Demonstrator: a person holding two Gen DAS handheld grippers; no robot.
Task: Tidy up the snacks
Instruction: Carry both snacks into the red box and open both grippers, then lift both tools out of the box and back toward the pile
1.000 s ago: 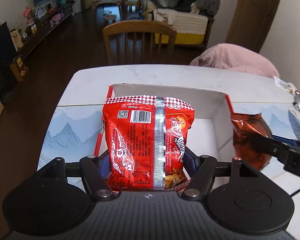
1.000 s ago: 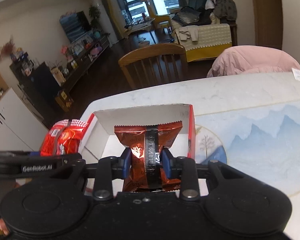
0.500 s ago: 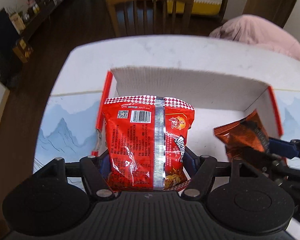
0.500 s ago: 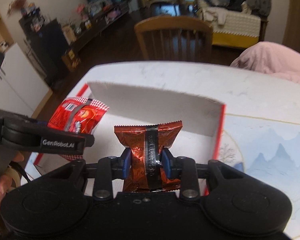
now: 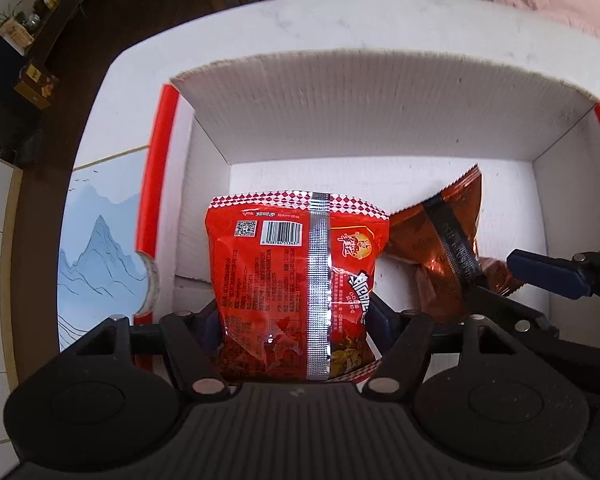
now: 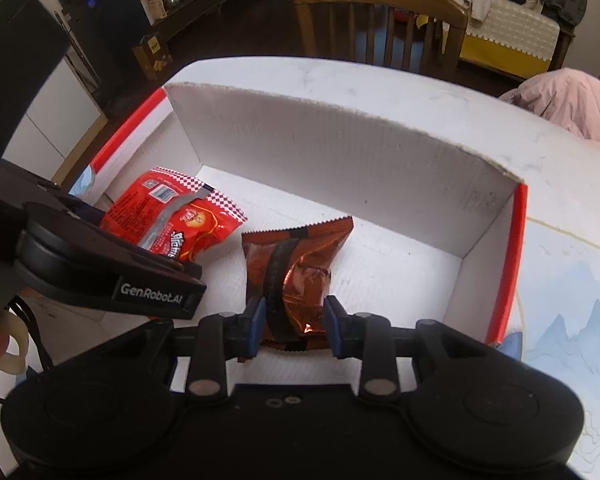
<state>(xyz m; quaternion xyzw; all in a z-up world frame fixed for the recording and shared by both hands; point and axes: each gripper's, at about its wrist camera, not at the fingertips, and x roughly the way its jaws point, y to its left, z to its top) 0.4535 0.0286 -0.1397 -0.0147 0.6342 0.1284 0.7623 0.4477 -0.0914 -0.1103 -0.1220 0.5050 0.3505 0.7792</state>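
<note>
A white marble-look table [image 6: 480,120] carries a mat with a blue mountain print [image 5: 96,248]; a wooden chair [image 6: 380,20] stands at its far edge. On the table, ahead of both sets of fingers, sits one open white cardboard box with red outer sides [image 5: 380,120]. It holds nothing loose; two snack packets hang inside it, each still gripped.

The left gripper [image 5: 296,320], marked "GenRobot.AI" on its side in the right wrist view, is clamped on the lower half of a red snack bag [image 5: 296,280], one pad pressing each side edge. The bag shows a barcode, a QR code, a silver back seam, a checkered top edge and small Chinese print too fine to read.

The right gripper [image 6: 290,324] is squeezed tight on a smaller brown foil packet [image 6: 296,268] with a black seam strip; its lettering is unreadable. This packet hangs just beside the red bag, to its right, both low over the box floor [image 6: 380,272].
</note>
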